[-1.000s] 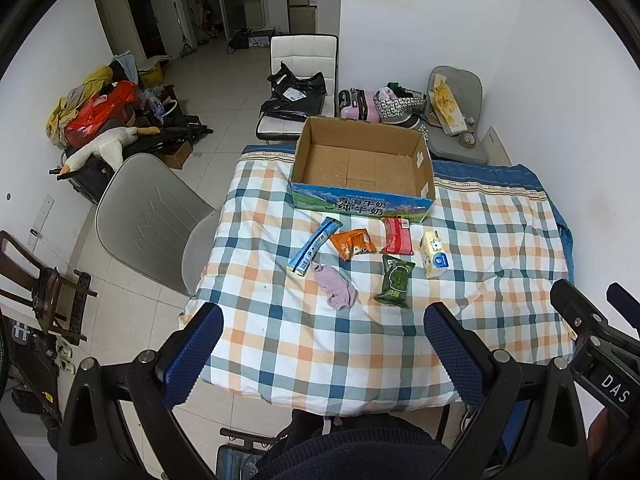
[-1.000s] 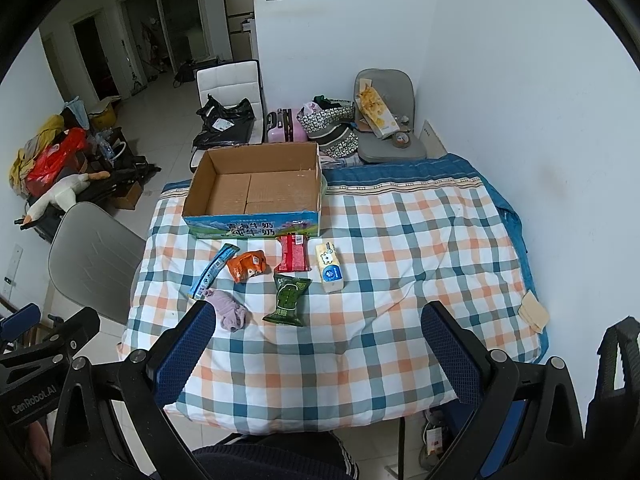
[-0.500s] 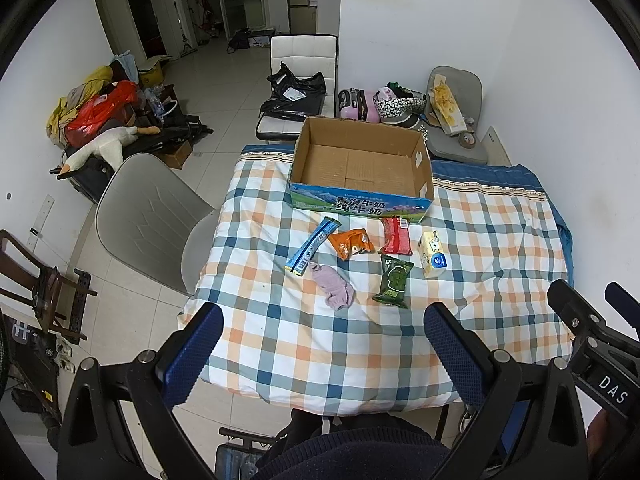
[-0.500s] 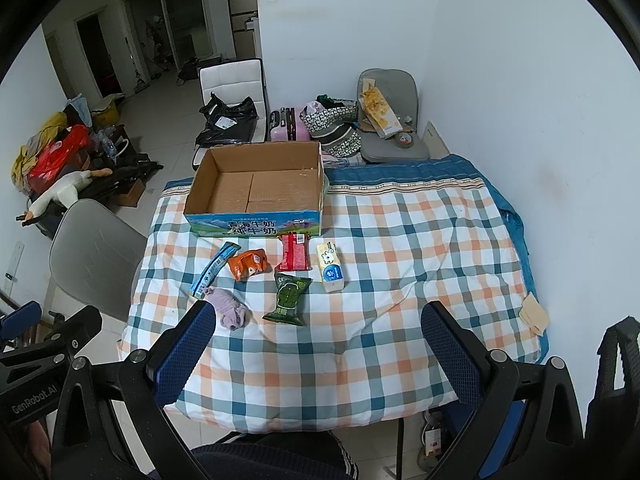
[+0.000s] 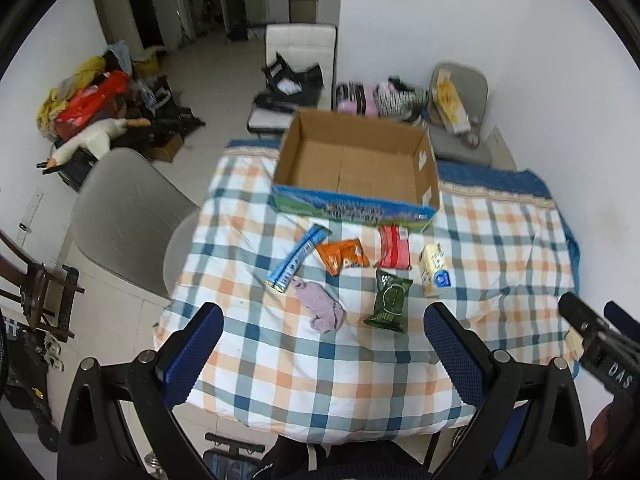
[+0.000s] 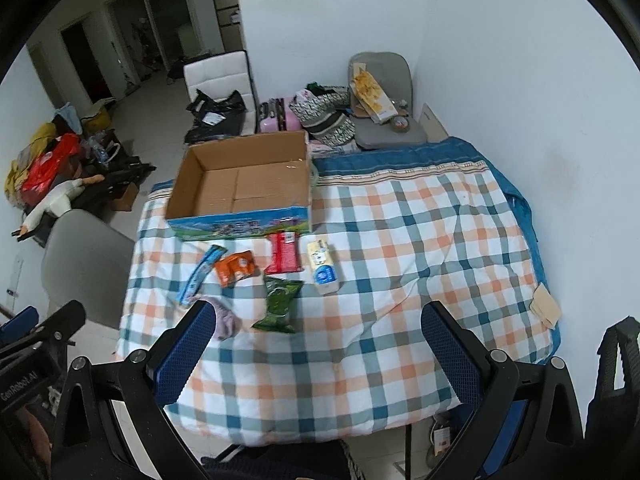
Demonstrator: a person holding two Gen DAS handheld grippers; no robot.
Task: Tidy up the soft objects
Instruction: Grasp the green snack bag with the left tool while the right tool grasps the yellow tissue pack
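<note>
An open empty cardboard box stands at the far side of the checked tablecloth. In front of it lie a blue stick packet, an orange packet, a red packet, a yellow-white packet, a green packet and a lilac soft cloth. My left gripper is open and empty, above the table's near edge, short of the cloth. My right gripper is open and empty above the near middle; its left finger hides part of the cloth.
A grey chair stands at the table's left side. A white chair with black bags and a grey chair with clutter stand behind the table. A small tan piece lies at the right edge. Wall on the right.
Both grippers have moved forward and lower toward the table, so the objects look larger and nearer. Nothing on the table has moved. Both grippers stay open.
</note>
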